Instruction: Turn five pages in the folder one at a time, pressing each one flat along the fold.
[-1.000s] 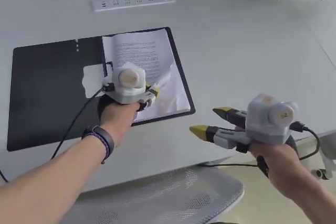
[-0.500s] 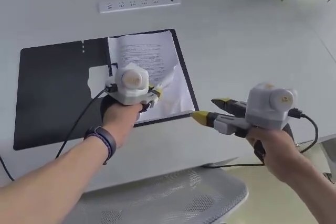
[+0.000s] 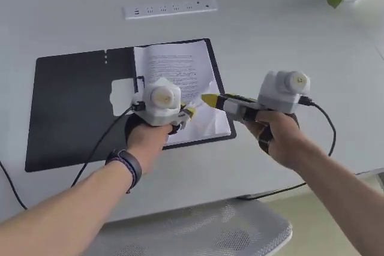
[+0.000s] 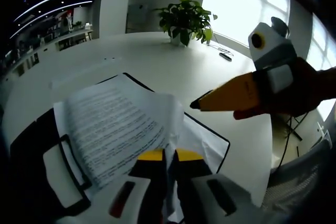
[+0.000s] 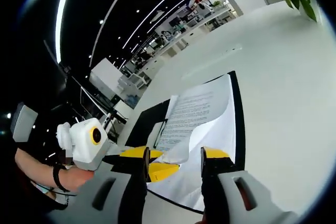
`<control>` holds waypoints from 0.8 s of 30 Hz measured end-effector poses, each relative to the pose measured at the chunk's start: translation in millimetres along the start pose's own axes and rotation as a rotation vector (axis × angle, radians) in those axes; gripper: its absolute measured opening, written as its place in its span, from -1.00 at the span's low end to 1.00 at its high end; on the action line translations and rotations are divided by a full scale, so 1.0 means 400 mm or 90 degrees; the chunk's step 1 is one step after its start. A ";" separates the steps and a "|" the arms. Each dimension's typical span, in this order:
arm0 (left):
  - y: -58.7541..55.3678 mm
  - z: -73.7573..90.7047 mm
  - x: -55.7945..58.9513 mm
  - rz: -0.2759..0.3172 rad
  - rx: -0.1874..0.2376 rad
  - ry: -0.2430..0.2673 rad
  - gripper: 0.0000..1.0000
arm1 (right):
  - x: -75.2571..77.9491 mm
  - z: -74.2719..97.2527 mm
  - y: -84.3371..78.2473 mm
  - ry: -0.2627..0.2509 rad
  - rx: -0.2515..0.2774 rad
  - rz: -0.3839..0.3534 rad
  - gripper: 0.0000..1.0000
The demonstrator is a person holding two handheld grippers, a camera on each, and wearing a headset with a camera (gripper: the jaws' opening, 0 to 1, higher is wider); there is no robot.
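At the left jaws: your left gripper (image 4: 169,156) has its yellow tips pressed together on the near outer corner of the top page (image 4: 134,124) — a sliver of paper runs up between them, and the sheet bows up off the stack.
At the right jaws: your right gripper (image 5: 176,157) stands spread with nothing between the tips. It hovers just above the raised corner and points toward the left gripper.
Page: printed side up and lifted at the near corner; its far end lies flat on the stack.
Folder: the black folder (image 3: 72,106) lies open on the white table (image 3: 288,28). Its left cover is flat, the paper stack sits on the right half, and a white tab (image 3: 123,95) lies just left of the fold (image 3: 133,64).
Step in hand: by the look of it, one page is being lifted, ready to go over onto the left cover.
How to do it well: check that only one sheet is in the pinch. Carry the corner in an arc over the fold rather than dragging it — an outward pull could crease or tear the sheet. Bring the right tips in low and press along the fold once the sheet lands.
Risk: too hard a pinch may crumple the corner.
Beyond: a power strip (image 3: 171,9) lies past the folder, and a plant (image 4: 185,19) stands at the table's far side.
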State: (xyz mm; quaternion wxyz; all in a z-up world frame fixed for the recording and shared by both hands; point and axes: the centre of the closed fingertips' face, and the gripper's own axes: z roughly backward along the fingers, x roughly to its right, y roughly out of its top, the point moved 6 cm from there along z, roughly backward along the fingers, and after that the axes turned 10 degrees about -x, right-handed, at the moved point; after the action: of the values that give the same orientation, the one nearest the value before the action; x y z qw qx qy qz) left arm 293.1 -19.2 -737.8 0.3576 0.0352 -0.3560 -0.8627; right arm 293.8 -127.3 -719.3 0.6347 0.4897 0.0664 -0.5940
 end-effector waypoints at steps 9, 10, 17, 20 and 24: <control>-0.004 -0.003 -0.002 -0.013 -0.005 -0.002 -0.88 | 0.006 -0.054 0.014 0.012 -0.003 -0.034 -0.62; -0.005 -0.004 0.000 -0.017 -0.007 -0.002 -0.86 | 0.008 -0.054 0.015 0.010 0.000 -0.038 -0.67; -0.012 -0.005 0.010 -0.041 -0.014 -0.019 -0.63 | 0.012 -0.050 0.017 0.028 0.012 -0.071 -0.98; -0.012 -0.003 0.010 -0.040 -0.011 -0.024 -0.55 | -0.002 -0.044 0.017 0.031 0.012 -0.070 -1.00; -0.017 0.006 0.017 -0.051 -0.011 -0.028 -0.46 | -0.004 -0.041 0.021 0.035 0.017 -0.078 -1.00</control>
State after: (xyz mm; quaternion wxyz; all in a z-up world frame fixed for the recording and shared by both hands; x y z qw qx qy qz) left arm 283.4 -18.8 -738.9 0.3147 0.0272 -0.3548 -0.8799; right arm 308.4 -116.4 -722.0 0.5887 0.5092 0.1060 -0.6188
